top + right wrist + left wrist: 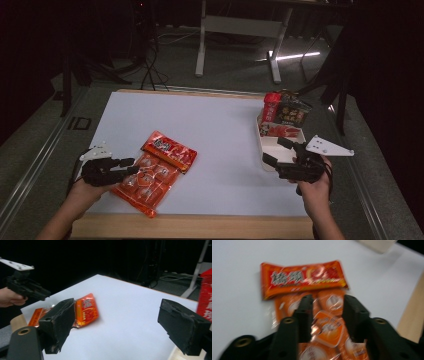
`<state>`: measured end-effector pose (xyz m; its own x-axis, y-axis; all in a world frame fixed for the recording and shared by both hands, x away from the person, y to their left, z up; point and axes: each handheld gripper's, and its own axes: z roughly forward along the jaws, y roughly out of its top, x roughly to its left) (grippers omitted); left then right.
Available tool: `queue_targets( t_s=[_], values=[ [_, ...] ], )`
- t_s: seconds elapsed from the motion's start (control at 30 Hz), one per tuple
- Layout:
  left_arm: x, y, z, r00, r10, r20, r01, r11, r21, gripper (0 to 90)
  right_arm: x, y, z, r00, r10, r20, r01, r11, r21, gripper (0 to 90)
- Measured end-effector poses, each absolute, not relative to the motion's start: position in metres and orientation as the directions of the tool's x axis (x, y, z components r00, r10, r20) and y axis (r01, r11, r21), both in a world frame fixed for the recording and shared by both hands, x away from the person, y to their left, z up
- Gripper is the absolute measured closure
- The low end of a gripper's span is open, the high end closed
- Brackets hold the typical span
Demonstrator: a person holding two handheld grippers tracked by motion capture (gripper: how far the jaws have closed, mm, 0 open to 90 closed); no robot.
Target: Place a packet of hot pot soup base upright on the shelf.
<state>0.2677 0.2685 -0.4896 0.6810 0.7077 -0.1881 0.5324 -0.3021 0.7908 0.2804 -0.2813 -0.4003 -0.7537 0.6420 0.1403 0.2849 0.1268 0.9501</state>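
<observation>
Jaws of left gripper (pixel 325 315) parted over orange snack bag (pixel 312 305), near table edge (pixel 412 315).

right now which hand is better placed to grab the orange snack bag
Left. The left gripper is open right over the bag; the right gripper is open across the table by the box.

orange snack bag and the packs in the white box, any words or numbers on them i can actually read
Orange snack bag: large dark Chinese characters across the red header, too blurred to quote with confidence.
Small packets inside that bag: printed labels, blurred, unreadable.
Red pack in the white box: white markings, too small to read.
Dark pack beside it: light lettering, too small to read.
No numbers are legible.
</observation>
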Motion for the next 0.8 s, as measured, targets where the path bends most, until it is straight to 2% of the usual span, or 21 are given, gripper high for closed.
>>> queue_targets(
  t_s=[0.17, 0.43, 0.57, 0.8],
  values=[
    [0.269, 0.275, -0.503, 0.654, 0.746, -0.129, 0.575, -0.379, 0.725, 88.8, 0.274, -0.271, -0.408, -0.775, 0.614, 0.148, 0.288, 0.136, 0.948, 14.5],
    [0.274, 0.283, -0.523, 0.611, 0.785, -0.105, 0.643, -0.415, 0.644, 90.0, 0.271, -0.269, -0.422, -0.780, 0.605, 0.160, 0.312, 0.154, 0.937, 14.5],
    [0.275, 0.285, -0.531, 0.627, 0.775, -0.081, 0.653, -0.466, 0.597, 90.0, 0.271, -0.269, -0.426, -0.778, 0.605, 0.169, 0.325, 0.157, 0.933, 14.5],
    [0.277, 0.280, -0.530, 0.637, 0.767, -0.079, 0.658, -0.487, 0.574, 90.0, 0.273, -0.267, -0.429, -0.784, 0.597, 0.169, 0.326, 0.165, 0.931, 14.5]
  ],
)
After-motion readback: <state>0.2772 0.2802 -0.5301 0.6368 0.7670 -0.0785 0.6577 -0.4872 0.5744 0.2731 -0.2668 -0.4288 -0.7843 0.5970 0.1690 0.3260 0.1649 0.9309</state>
